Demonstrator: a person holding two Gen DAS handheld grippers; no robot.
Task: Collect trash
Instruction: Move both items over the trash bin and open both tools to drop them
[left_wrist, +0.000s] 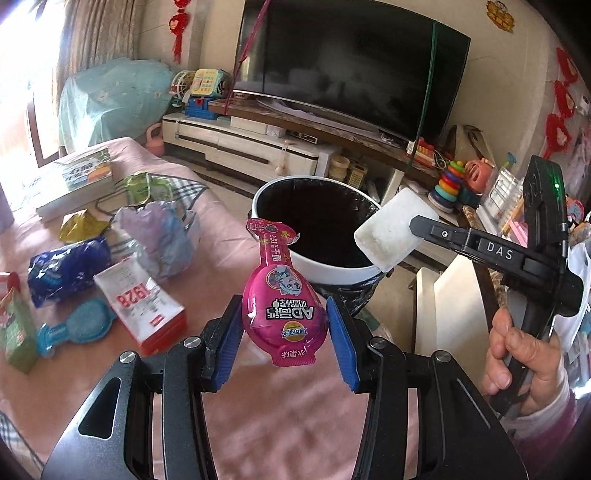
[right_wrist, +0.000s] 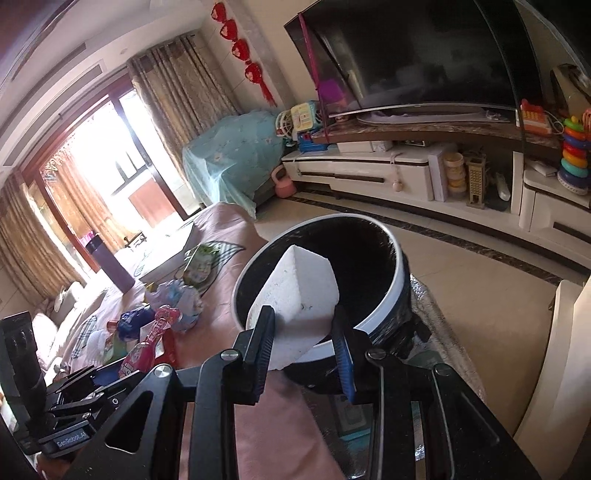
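My left gripper (left_wrist: 283, 332) is shut on a pink snack pouch (left_wrist: 283, 310) and holds it upright above the pink tablecloth, just short of the white bin (left_wrist: 332, 275) with a black liner. My right gripper (right_wrist: 301, 343) is shut on a white foam block (right_wrist: 299, 295) and holds it over the bin's near rim (right_wrist: 373, 317). The block (left_wrist: 393, 230) and right gripper (left_wrist: 424, 227) also show in the left wrist view, above the bin's right rim. The pouch shows in the right wrist view (right_wrist: 138, 356) at lower left.
Several pieces of trash lie on the table at left: a blue wrapper (left_wrist: 68, 269), a clear crumpled bag (left_wrist: 162, 236), a red and white box (left_wrist: 138, 306), a yellow wrapper (left_wrist: 79, 225), a blue scoop-shaped lid (left_wrist: 79, 326). A book (left_wrist: 75, 181) lies behind. A TV stand (right_wrist: 406, 173) stands beyond.
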